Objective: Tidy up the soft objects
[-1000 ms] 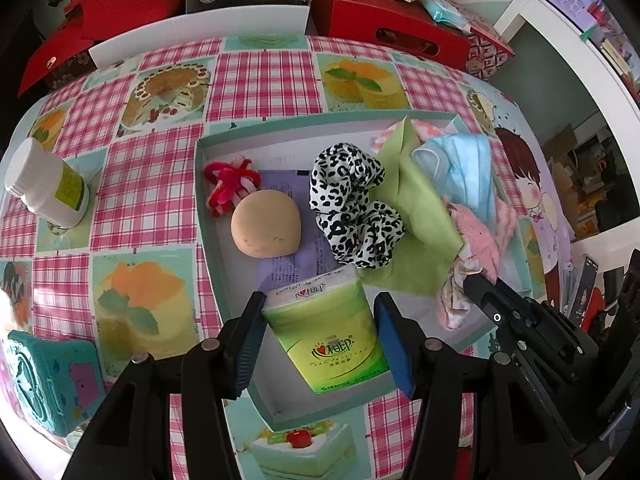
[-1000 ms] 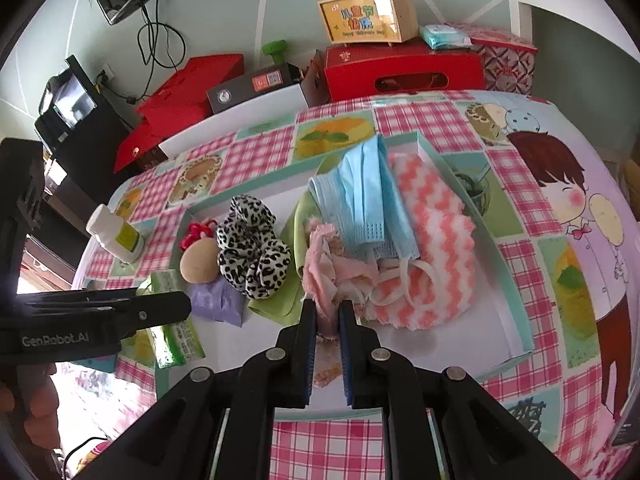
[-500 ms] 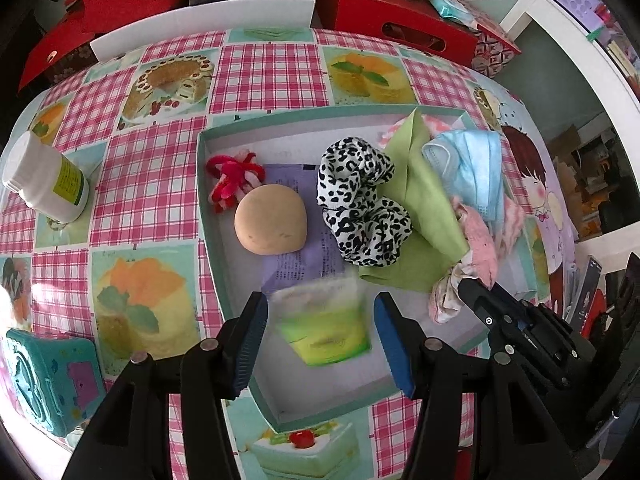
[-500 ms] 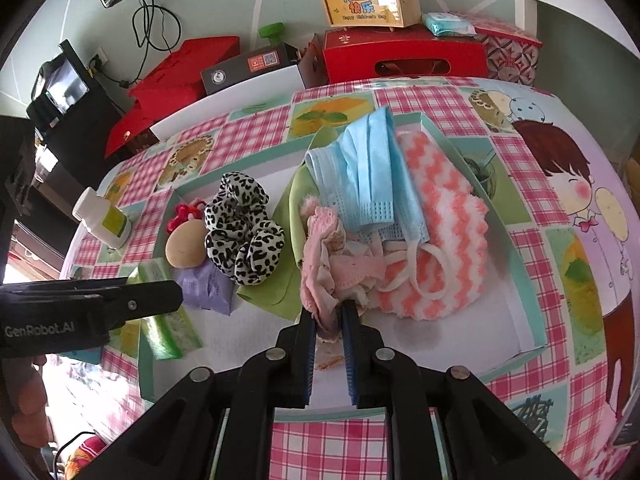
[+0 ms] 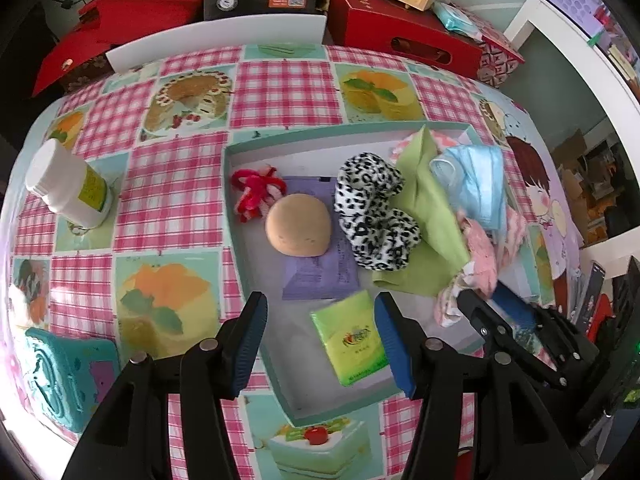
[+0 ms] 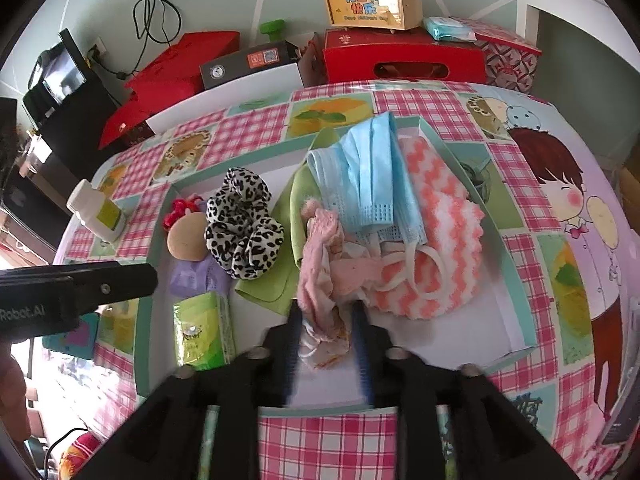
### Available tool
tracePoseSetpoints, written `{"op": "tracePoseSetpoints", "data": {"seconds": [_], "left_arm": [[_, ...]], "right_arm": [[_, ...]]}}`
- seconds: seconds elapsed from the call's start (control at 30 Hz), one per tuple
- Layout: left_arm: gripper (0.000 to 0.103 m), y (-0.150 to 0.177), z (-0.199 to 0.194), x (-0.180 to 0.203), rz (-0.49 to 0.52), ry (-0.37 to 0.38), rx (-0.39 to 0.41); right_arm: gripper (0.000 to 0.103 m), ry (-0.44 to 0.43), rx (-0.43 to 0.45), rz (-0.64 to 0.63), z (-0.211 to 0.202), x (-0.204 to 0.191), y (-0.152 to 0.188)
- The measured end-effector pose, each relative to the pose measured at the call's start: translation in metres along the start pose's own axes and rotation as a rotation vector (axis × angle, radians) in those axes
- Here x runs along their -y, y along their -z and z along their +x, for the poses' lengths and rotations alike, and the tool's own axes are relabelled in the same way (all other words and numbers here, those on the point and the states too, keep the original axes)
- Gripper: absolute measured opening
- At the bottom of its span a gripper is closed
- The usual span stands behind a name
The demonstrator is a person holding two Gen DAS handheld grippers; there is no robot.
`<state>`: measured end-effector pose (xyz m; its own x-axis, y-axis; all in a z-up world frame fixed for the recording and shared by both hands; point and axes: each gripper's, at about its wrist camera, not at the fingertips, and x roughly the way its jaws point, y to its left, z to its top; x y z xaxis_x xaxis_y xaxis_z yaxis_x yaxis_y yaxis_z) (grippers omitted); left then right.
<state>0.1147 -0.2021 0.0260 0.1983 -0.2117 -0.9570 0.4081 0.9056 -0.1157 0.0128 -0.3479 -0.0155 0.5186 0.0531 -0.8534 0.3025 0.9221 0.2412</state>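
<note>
Our left tool (image 5: 320, 338) hangs spread wide with nothing in it over the green tissue pack (image 5: 350, 340), which lies flat at the teal tray's (image 5: 228, 184) near end, long axis running away from us, while our right tool (image 6: 326, 346) gapes around the pink cloth (image 6: 320, 272) beyond.

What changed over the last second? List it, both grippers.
The left gripper let go of the green tissue pack; it dropped flat into the tray, and the jaws stand wide open. The right gripper opened too, releasing the pink cloth, which now lies loose between its fingers. The leopard scrunchie, blue mask, round sponge and white bottle stayed put.
</note>
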Motion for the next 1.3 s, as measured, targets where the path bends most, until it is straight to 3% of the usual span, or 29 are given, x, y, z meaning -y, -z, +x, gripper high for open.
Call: {"op": "tracePoseSetpoints", "data": {"seconds": [0.1,0.43,0.53,0.6,1.3], "left_arm": [[0.086,0.000,-0.004,-0.004,-0.007,-0.062,0.040],[0.088,0.002,-0.010,-0.024,-0.056,-0.137,0.090],[0.094,0.006,-0.015,-0.030,-0.064,-0.166,0.127],[0.101,0.011,-0.019,-0.033,-0.057,-0.194,0.160],[0.101,0.059,-0.059,-0.059,-0.069,-0.217,0.264]], "right_arm": [[0.065,0.028,0.004,-0.017,-0.002,-0.002,-0.001],[0.087,0.102,0.011,-0.053,-0.004,-0.009,-0.002],[0.102,0.126,0.014,-0.053,-0.006,-0.010,-0.001],[0.103,0.131,0.018,-0.056,-0.009,-0.012,-0.001],[0.103,0.184,0.029,-0.117,-0.043,-0.041,0.020]]}}
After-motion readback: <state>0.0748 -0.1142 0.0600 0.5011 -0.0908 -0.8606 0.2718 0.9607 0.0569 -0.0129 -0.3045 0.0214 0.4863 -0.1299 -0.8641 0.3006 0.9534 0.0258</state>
